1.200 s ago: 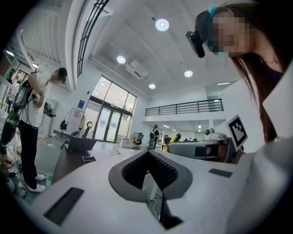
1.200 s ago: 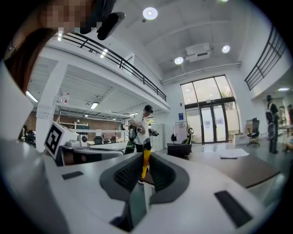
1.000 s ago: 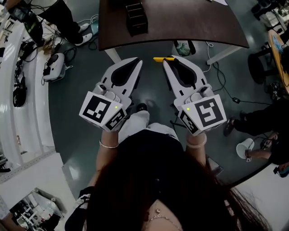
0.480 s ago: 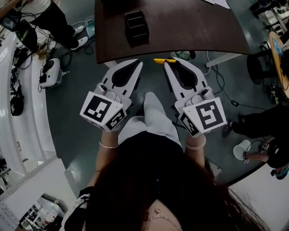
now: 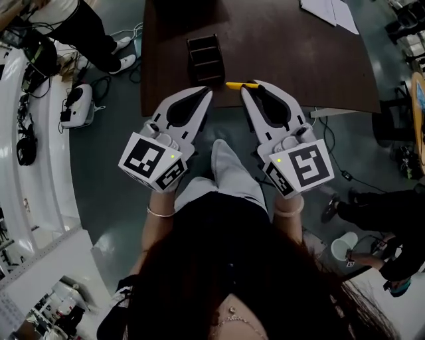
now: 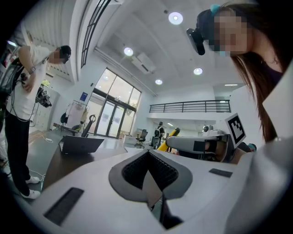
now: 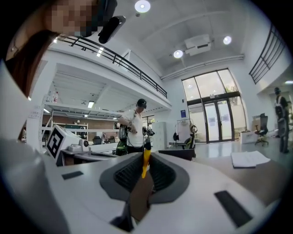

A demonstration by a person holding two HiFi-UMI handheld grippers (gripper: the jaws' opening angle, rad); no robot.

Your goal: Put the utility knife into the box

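Observation:
The yellow utility knife (image 5: 240,86) sticks out sideways to the left from the tip of my right gripper (image 5: 254,88), which is shut on it. In the right gripper view the knife (image 7: 146,158) stands up between the closed jaws. My left gripper (image 5: 204,92) is shut with nothing in it, level with the right one at the near edge of the brown table (image 5: 285,53). The black box (image 5: 204,58) with open compartments stands on the table just beyond the left gripper's tip. It shows as a dark box (image 6: 81,144) in the left gripper view.
White papers (image 5: 329,12) lie at the table's far right. A person in dark trousers (image 5: 99,30) stands at the far left of the table. Cables and gear (image 5: 76,103) lie on the floor to the left. Another person (image 5: 382,202) is at the right.
The table and box have come nearer in the head view; both gripper tips now reach over the table's near edge. The knife stays gripped in the right gripper.

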